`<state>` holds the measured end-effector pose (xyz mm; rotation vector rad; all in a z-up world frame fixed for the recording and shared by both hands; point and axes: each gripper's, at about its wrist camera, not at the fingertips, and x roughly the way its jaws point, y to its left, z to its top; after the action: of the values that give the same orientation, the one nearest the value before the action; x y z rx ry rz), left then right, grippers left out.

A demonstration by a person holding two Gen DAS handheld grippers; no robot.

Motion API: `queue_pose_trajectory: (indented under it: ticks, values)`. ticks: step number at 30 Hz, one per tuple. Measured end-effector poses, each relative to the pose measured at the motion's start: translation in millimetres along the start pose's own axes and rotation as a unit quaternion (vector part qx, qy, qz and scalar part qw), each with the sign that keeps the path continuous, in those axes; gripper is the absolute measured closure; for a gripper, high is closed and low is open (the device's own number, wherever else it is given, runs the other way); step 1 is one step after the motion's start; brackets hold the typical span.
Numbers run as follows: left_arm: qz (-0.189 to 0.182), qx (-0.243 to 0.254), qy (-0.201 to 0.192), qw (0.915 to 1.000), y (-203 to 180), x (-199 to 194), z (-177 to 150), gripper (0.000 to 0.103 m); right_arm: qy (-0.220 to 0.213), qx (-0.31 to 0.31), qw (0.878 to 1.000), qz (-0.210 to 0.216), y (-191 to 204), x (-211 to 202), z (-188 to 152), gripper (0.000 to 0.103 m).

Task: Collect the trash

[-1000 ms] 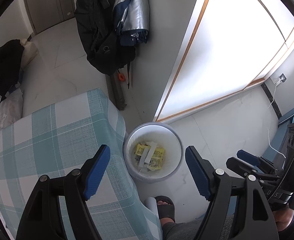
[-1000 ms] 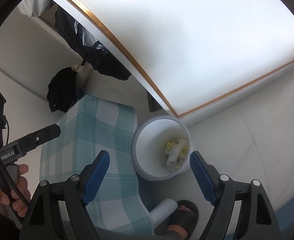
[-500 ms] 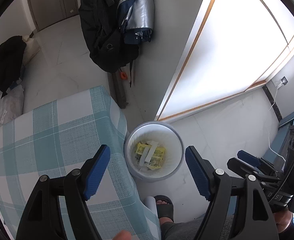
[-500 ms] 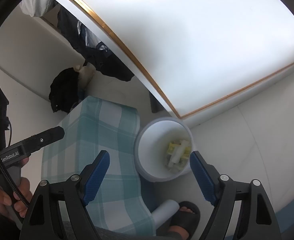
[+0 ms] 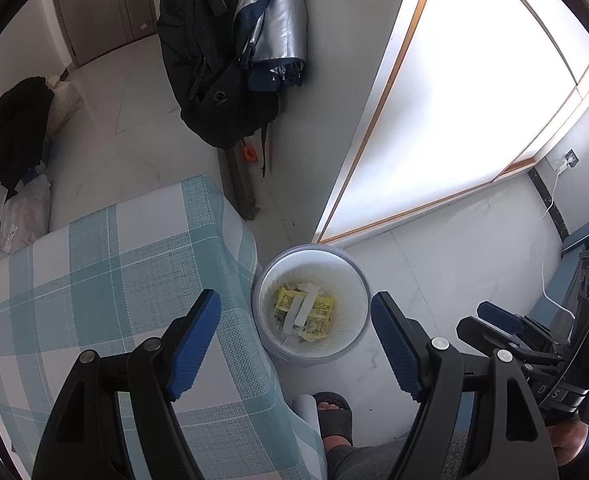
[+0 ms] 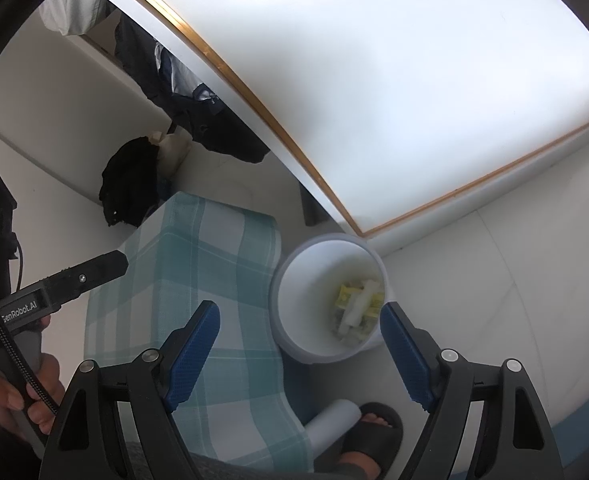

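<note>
**Both hand-held grippers spread wide above the bin**

Left wrist view: my left hand-held gripper [image 5: 294, 336] hangs with its blue pads far apart and nothing between them. The white trash bin [image 5: 274, 348] stands on the floor below, framed in the gap between the pads, just beside the edge of the surface with the teal checked cloth [image 5: 106, 264]. Yellow wrappers and white scraps of trash [image 5: 303, 312] lie at the bin's bottom. My right hand-held gripper [image 5: 494, 320] shows at the far right, well apart from the bin. My sandalled foot [image 5: 334, 416] is near the bin's base.

Right wrist view: my right hand-held gripper [image 6: 298, 340] is likewise spread and empty. The bin [image 6: 294, 304] sits between its pads, towards the right one, with the trash [image 6: 356, 308] inside. The left hand-held gripper [image 6: 82, 278] reaches over the cloth at the left; I cannot tell its spread from here.
</note>
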<state>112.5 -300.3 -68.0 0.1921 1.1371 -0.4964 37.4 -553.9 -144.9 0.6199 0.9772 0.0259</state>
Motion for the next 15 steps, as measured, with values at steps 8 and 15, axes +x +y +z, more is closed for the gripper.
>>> queue_pose_trajectory:
  ticks: [8,15]
  values:
    - [-0.004,-0.004,-0.021,0.9998,1.3,-5.5,-0.9,0.028,0.001,-0.001,1.000,0.001,-0.1,0.7,0.4,0.020]
    - [0.005,-0.005,-0.047,0.9989,2.7,-8.0,-0.7,0.028,0.004,-0.002,1.000,-0.001,0.2,2.9,0.3,0.020]
